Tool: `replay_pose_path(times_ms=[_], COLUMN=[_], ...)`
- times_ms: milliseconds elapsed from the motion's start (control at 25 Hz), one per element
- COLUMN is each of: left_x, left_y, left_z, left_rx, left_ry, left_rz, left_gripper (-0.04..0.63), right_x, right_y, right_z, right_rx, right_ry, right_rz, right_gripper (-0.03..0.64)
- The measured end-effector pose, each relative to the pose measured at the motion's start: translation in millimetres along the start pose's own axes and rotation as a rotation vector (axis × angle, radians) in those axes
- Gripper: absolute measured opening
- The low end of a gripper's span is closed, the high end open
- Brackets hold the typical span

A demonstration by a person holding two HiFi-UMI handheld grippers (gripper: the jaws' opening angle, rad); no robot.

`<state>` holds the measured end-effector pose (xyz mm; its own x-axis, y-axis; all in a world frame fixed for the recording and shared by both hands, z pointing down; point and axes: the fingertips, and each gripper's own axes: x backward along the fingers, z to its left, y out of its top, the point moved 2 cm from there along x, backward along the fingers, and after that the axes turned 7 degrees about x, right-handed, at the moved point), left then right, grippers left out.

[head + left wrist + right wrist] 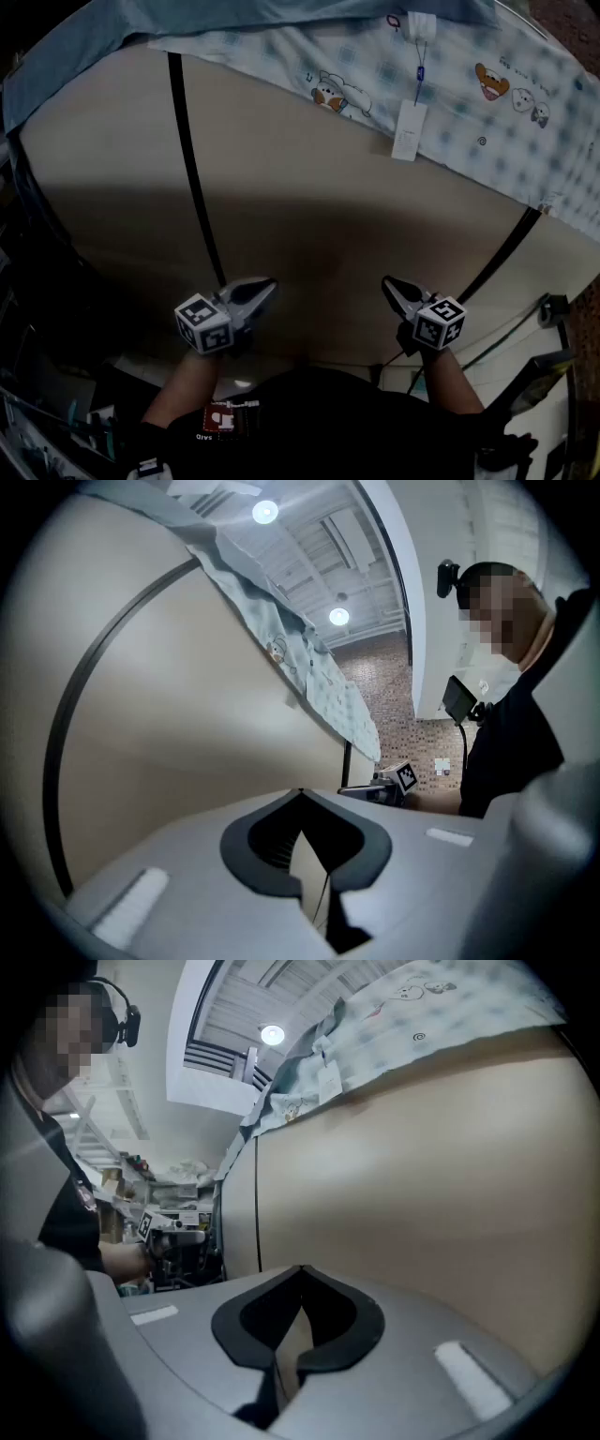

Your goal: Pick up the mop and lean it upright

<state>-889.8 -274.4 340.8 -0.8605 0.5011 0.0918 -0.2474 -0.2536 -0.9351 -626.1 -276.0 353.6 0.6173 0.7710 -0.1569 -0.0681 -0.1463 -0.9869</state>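
left gripper (265,286): clenched, empty | right gripper (389,284): clenched, empty | held side by side at beige mattress (309,187) edge | mop: seen in no view | handling, judged: stiff light pole, floppy heavier head; best gripped on shaft near balance

A workshop or test hall dressed as a bedroom. A beige mattress (309,187) and cartoon-print sheet (487,103) lie beside both pairs of jaws; a brick wall (394,691) and cluttered shelves (178,1180) stand far beyond them.
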Motion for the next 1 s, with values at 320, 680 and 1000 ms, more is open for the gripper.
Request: replay_pose_path(times_ms=[320,680,1000], left_x=[-33,-66,-66], left_y=[-11,-44,-62], left_z=[-32,-77,-81], left_rx=[0.002,0.038,0.080], left_ry=[-0.013,0.024,-0.015], left_rz=[0.018,-0.001,0.003], left_gripper=[0.000,0.000,0.000], right_x=[33,74,79], right_y=[0,-7,-10], right_z=[-20,-48,-40], right_rx=[0.042,0.040,0.030], right_ry=[0.014,0.071,0.058], right_rz=[0.018,0.028,0.036], right_gripper=[0.015,0.015,0.015])
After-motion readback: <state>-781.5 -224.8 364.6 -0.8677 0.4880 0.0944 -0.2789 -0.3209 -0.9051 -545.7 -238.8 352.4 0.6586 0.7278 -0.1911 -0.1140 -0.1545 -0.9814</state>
